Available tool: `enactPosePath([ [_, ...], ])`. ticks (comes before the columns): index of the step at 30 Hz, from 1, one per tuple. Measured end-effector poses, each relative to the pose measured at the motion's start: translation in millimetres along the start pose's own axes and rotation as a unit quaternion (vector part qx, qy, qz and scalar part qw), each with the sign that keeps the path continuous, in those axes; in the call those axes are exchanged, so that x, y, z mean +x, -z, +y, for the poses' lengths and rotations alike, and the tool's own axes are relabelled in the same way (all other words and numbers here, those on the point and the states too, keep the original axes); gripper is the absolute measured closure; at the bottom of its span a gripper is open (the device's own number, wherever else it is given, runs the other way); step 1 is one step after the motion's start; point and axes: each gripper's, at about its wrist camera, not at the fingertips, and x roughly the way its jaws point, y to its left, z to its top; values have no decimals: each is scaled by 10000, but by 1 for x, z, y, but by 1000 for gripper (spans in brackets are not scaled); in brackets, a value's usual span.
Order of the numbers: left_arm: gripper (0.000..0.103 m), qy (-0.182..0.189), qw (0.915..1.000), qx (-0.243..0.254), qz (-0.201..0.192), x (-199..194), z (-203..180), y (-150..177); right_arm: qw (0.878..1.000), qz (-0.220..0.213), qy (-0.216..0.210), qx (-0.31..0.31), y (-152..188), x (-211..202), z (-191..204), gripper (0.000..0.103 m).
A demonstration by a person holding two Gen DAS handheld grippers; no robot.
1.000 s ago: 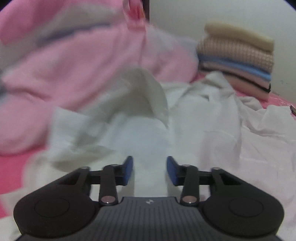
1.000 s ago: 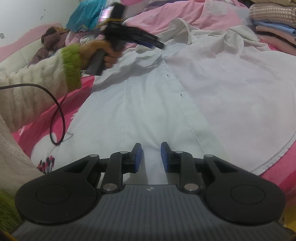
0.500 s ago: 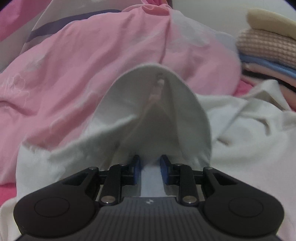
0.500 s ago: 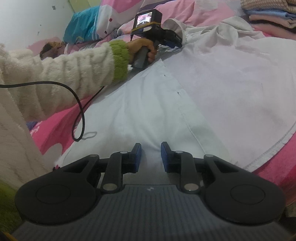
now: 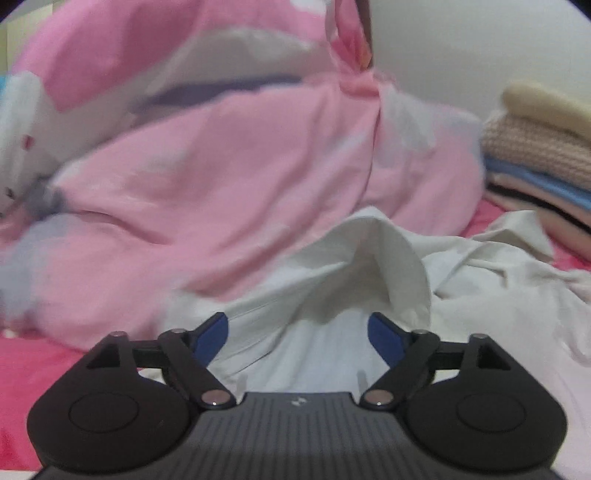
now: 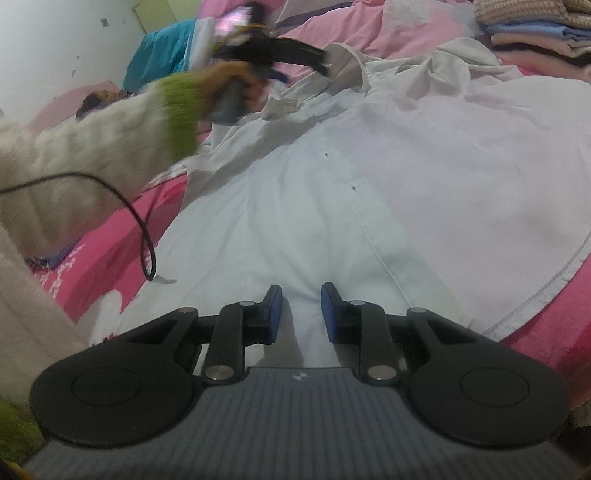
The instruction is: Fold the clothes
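Since half a second earlier the left gripper [image 5: 298, 332] had spread wide and let go, the white shirt [image 6: 388, 184] collar standing just beyond its jaws; right gripper [image 6: 298, 308], narrowly parted, pinned the hem between them — best re-grip before folding.

Left hand-held gripper [image 6: 295, 61]: motion-blurred, its grip beside the shirt collar [image 6: 351, 62] unreadable. Stack of folded clothes [image 6: 535, 29]: cut by frame edge beyond the collar. Pink quilt [image 5: 221, 166]: smeared, pattern indistinct.
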Motion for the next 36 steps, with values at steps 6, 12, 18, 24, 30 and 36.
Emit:
enactPosePath([
  [6,15,-3,9975,-702,-47,-106,80,18,9992,148,212,-304,-9,0,11,81],
  [12,15,-637,9803,-1861,-179,-203,204,80,9959,-108,251,-863,-51,-24,38,80],
  [18,15,-1277,9721,-1967,-33,-215,248,144,9961,238,16,-848,-68,14,57,80],
  [24,20,-1713,9678,-1835,174,-211,270,203,9974,439,-363,-434,-71,39,75,80],
  [30,19,-1692,9803,-1017,26,-181,236,198,9906,602,-1150,431,-108,72,97,80],
  [36,63,-2461,9690,-159,175,-121,214,185,9475,843,-2325,2027,-148,138,124,78],
])
